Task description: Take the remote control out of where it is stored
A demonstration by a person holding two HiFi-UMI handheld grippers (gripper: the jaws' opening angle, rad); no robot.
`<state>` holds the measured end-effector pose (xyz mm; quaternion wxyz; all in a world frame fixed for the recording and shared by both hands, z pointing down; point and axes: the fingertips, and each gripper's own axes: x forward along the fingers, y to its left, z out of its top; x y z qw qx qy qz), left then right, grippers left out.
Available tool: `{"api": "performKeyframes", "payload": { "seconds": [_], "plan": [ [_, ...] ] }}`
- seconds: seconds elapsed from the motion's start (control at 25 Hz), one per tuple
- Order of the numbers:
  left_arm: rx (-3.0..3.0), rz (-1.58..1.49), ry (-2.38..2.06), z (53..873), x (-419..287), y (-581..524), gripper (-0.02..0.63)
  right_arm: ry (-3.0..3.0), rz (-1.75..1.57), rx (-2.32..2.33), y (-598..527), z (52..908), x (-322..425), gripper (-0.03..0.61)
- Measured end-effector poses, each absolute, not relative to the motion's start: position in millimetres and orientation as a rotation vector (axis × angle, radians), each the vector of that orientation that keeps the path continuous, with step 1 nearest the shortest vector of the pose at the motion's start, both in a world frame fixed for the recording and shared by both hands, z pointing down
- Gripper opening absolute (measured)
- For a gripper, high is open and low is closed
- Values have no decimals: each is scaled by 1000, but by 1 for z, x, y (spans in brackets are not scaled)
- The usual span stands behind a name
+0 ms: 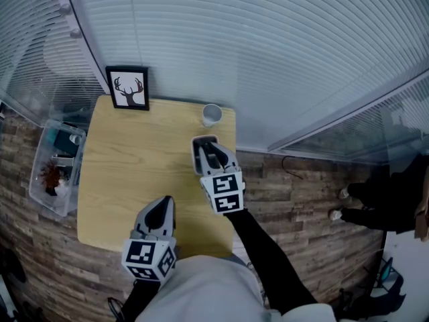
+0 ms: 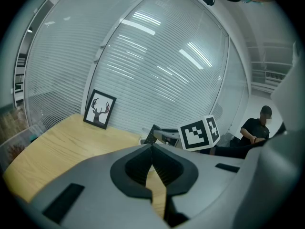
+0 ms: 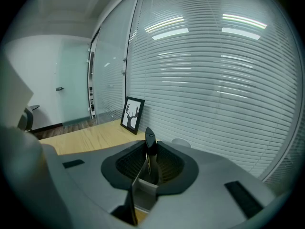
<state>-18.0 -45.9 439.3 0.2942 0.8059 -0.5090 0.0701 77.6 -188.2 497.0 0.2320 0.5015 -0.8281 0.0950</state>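
The remote control (image 3: 150, 149) is a slim dark bar seen edge-on, upright between the pads of your right gripper (image 3: 150, 144), which are pinched onto it. In the head view it's a dark strip (image 1: 212, 151) at that gripper's tip, w/ a pale grey holder (image 1: 197, 154) boxed round it, at the far right of the table (image 1: 127, 173). The right gripper view adds a thin grey wall (image 3: 142, 187) in the jaw gap, nearer the camera. Can't tell if the remote is clear of the holder.

Your left gripper (image 2: 152, 149) has its jaws pressed together at the tips, nothing between them. The head view puts it (image 1: 161, 213) at the near edge, well apart from the right one.

A white cup (image 1: 212, 115) sits just beyond the holder. A framed antler picture (image 1: 128, 88) stands at the far left corner, in front of the blinds (image 1: 268, 45).

Only the head view shows the clear bin (image 1: 53, 166) on the floor to the left. Only the left gripper view shows a seated person (image 2: 255, 128) at far right.
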Motion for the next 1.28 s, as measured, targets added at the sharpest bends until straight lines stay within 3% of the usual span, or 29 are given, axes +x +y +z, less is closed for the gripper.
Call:
{"api": "performKeyframes", "payload": {
  "seconds": [1.28],
  "plan": [
    [2146, 173, -1358, 437, -19, -47, 8, -2283, 249, 1397, -188, 490, 79, 72]
  ]
}}
